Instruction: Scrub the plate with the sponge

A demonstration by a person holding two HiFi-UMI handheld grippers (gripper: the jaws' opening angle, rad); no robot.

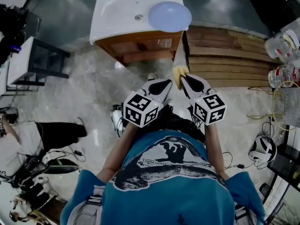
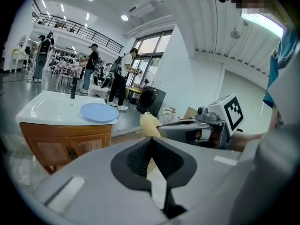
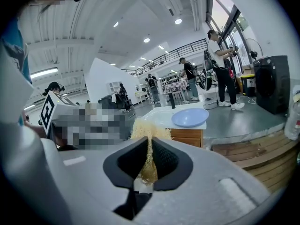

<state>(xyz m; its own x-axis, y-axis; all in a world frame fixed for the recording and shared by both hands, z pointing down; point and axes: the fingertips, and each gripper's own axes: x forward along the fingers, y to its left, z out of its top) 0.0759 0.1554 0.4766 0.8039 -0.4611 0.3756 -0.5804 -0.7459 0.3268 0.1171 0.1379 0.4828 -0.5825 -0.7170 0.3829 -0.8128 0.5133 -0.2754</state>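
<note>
Plate [image 1: 169, 16] lies at top centre of the head view, on the sink's [image 1: 108, 13] right edge, unheld. Right gripper [image 1: 183, 78] pinches the sponge [image 1: 179, 72]; left gripper [image 1: 168, 83] is pressed together, empty. Hard scrubbing could slide the unsteadied plate off.

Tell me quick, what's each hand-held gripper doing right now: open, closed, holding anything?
Left hand-held gripper: closed, nothing between its jaws.
Right hand-held gripper: closed on the sponge.

Big open lab hall w/ mezzanine [image 2: 70, 25], freestanding sink unit [image 1: 112, 13], ppl [image 2: 91, 62] working.
</note>
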